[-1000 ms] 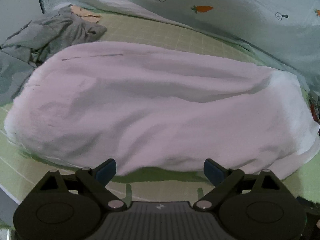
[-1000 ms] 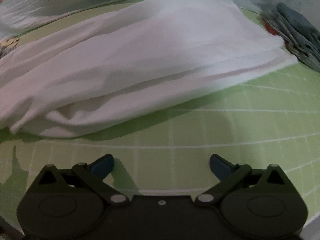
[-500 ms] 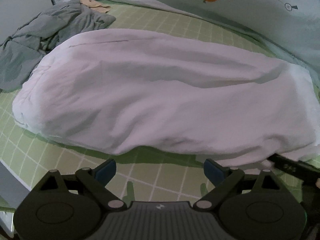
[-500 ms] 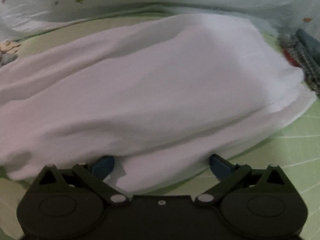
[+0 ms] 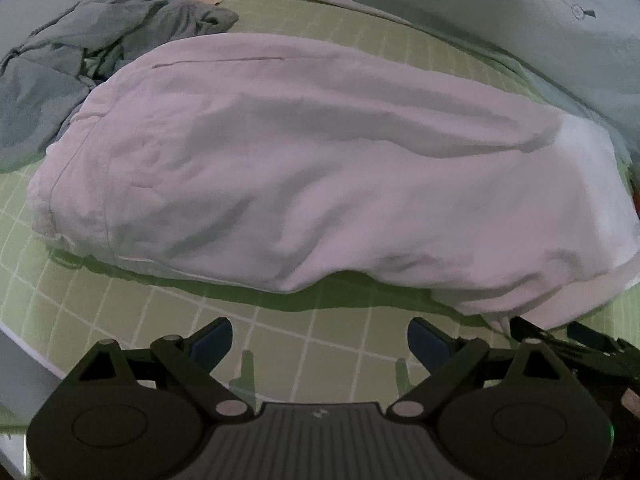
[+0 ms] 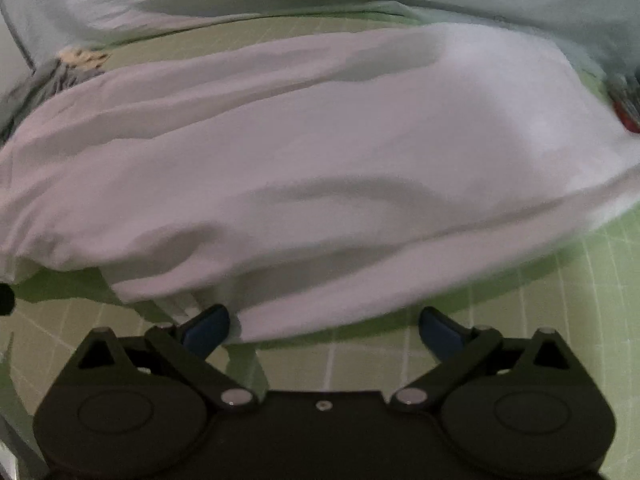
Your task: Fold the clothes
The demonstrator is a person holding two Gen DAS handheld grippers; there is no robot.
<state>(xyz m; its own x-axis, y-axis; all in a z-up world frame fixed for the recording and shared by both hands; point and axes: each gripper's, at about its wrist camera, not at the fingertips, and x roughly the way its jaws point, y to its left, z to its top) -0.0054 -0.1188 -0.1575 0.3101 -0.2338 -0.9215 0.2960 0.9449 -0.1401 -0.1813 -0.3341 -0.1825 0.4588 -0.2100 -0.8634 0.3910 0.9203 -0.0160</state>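
Two grippers: both low at the near edge of a green grid sheet [image 5: 280, 344], each facing one white garment.
Garment [image 5: 320, 184]: white, bunched lengthwise into a long rumpled mound, lying across the middle of the sheet; a thin dark line runs along its far left part, and a seam shows at its left end.
Same garment, right wrist view [image 6: 320, 168]: it fills most of the frame, its near hem hanging low over the sheet.
Left gripper [image 5: 320, 342]: fingers spread wide, nothing between them; it sits just short of the garment's near edge, over bare sheet.
Left gripper fingertips [image 5: 212, 340]: blue pads, clear of the cloth.
Right gripper [image 6: 324, 328]: fingers spread apart, not clamped; the garment's near hem lies between them.
Right gripper's left pad [image 6: 208, 328]: touching or just beside a fold of the hem; exact contact cannot be told, as this view is blurred.
Right gripper in left wrist view [image 5: 568, 336]: a dark part of it shows at the right, at the garment's near right corner.
Grey clothes [image 5: 80, 64]: crumpled heap at the far left, just beside the garment's left end.
Quilt [image 5: 500, 12]: pale, printed with carrots, bunched along the far side.
Red-patterned cloth [image 6: 626, 112]: far right, partly hidden.
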